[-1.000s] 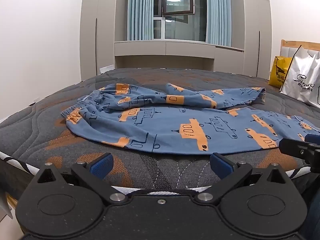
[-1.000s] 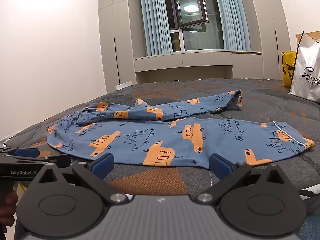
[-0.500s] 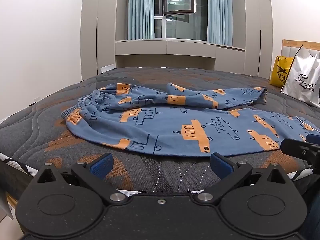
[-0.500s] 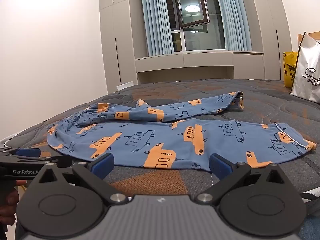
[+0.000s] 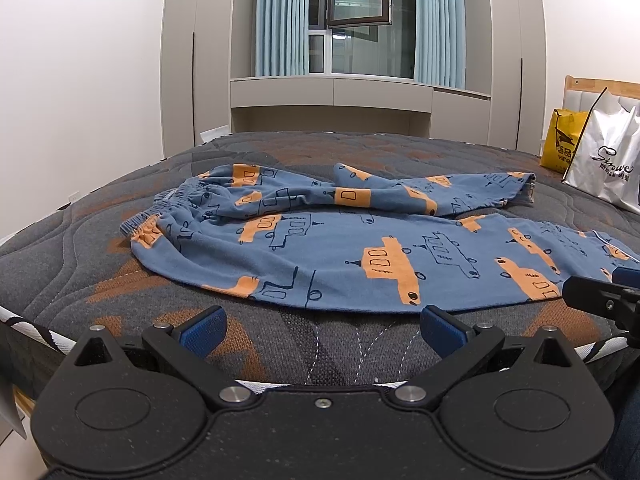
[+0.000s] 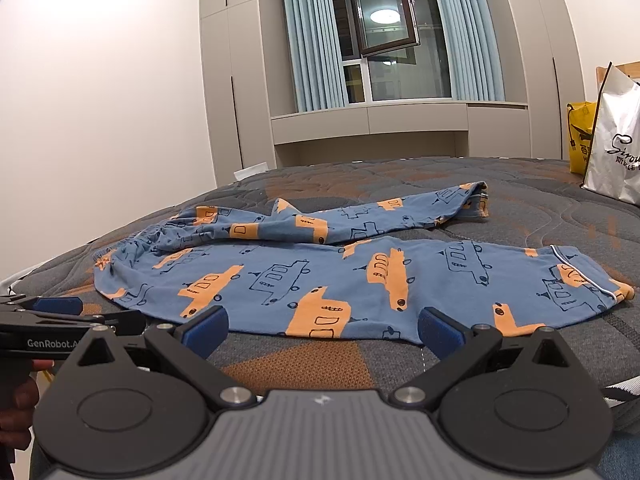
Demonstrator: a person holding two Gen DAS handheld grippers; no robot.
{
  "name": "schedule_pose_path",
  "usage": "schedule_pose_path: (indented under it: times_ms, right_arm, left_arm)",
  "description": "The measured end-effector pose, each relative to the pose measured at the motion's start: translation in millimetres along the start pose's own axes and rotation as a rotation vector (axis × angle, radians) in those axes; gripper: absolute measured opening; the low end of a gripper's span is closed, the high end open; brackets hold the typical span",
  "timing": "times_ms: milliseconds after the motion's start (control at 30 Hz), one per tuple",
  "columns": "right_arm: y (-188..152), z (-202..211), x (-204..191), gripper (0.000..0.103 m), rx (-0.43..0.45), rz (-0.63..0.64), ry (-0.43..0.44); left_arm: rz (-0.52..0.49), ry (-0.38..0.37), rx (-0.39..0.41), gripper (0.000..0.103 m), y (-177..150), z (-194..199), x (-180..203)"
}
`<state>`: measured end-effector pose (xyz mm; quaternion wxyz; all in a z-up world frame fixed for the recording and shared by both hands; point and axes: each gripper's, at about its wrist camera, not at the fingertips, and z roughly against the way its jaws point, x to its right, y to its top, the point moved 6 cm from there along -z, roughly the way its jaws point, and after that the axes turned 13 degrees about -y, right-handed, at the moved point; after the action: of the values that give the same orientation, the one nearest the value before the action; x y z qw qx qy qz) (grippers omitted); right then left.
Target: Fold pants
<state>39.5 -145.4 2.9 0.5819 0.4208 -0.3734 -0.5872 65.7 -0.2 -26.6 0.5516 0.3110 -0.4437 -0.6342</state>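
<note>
The pants (image 5: 360, 248) are lying spread across the bed (image 5: 80, 248), blue with orange and outlined car prints; the waistband is sitting toward the left side of the mattress, bunched and gathered, while both legs are stretching away to the right. The nearer leg is lying mostly flat, its cuff (image 6: 592, 284) resting close to the right edge of the mattress; the farther leg is twisting and rumpling behind it, its cuff ending beyond and apart from the nearer one.

The left claw (image 5: 322, 330) is hovering just short of the near hem of the pants, its blue pads (image 5: 202, 330) standing wide apart and gripping nothing; the right claw (image 6: 322, 330) is likewise hanging with its pads (image 6: 438, 330) spread, its right pad overlapping the near edge of the cloth in the right wrist view, though contact cannot be told.

A white bag (image 5: 604, 160) and a yellow bag (image 5: 560, 144) are standing at the far right of the bed; a window (image 5: 356, 8) is hanging open between pale blue curtains (image 5: 280, 20).
</note>
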Motion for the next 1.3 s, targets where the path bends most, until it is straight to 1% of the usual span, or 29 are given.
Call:
schedule_pose_path:
  times_ms: [700,1300]
  right_arm:
    - [-2.0,0.6,-0.3,0.103,-0.003,0.007,0.008]
    - [-4.0,-0.9,-1.1,0.103,-0.014,0.012,0.012]
  left_arm:
    - [0.000,-0.003,-0.005,0.103,-0.3,0.0,1.8]
    - [0.013,-0.017,-0.033,0.103,-2.8,-6.0,0.5]
